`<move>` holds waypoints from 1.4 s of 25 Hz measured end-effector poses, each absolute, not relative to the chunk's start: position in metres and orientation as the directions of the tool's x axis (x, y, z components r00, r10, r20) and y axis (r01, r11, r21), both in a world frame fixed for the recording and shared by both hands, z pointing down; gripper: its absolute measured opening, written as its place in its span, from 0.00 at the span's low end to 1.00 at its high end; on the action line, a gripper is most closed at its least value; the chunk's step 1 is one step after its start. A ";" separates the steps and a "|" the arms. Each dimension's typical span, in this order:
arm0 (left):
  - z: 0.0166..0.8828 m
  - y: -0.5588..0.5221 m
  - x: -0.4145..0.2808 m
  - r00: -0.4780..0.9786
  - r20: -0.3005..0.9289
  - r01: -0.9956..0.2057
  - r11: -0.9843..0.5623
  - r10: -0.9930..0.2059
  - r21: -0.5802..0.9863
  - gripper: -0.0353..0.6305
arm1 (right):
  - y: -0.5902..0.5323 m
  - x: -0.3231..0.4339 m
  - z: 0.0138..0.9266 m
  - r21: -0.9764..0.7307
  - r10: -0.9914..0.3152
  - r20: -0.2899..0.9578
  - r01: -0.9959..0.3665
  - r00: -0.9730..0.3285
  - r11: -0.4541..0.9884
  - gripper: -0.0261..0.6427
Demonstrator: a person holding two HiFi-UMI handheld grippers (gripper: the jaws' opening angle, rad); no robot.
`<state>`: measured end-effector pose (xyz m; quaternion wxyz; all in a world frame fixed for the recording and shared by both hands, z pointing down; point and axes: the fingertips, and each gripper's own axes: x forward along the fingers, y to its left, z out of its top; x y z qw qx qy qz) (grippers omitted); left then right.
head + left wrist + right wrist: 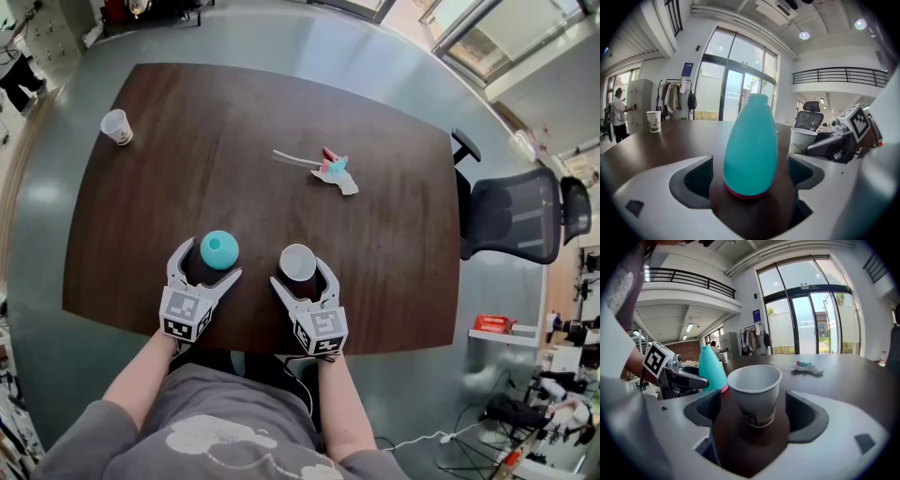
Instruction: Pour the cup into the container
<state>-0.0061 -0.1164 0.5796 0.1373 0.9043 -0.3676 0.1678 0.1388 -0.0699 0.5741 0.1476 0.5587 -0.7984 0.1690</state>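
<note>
Table (281, 103) beyond container (219, 249): spare cup (116, 127), crumpled scrap (336, 172)

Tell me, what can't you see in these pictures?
- Inside the cup: right gripper view, its own wall hides the bottom; head view, too small.
- Inside the bottle: left gripper view, its teal wall hides it.
- What the litter mid-table is: head view, too small.
- Inside the far cup: head view, too small.

The container (219, 249) stands on the table (234, 112) just left of the cup (297, 262), a second cup (116, 126) far back-left.
</note>
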 end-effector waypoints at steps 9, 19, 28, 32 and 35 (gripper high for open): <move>0.536 -0.091 -0.025 0.654 0.350 -0.748 -0.643 -0.671 0.164 0.79 | -0.038 0.171 0.546 -0.158 -0.878 0.349 -0.945 -0.326 0.288 0.64; 0.471 -0.063 -0.022 0.643 0.244 -0.766 -0.620 -0.726 0.170 0.78 | -0.026 0.171 0.472 -0.071 -0.895 0.218 -0.921 -0.390 0.384 0.57; 0.441 -0.063 -0.009 0.589 0.222 -0.807 -0.580 -0.777 0.113 0.47 | -0.019 0.168 0.438 -0.011 -0.913 0.175 -0.928 -0.369 0.373 0.35; 0.442 -0.064 -0.004 0.580 0.237 -0.814 -0.561 -0.780 0.150 0.34 | -0.020 0.168 0.434 0.025 -0.920 0.191 -0.935 -0.343 0.354 0.27; 0.442 -0.066 -0.006 0.561 0.251 -0.828 -0.536 -0.789 0.166 0.17 | -0.023 0.170 0.428 0.057 -0.935 0.188 -0.947 -0.302 0.317 0.15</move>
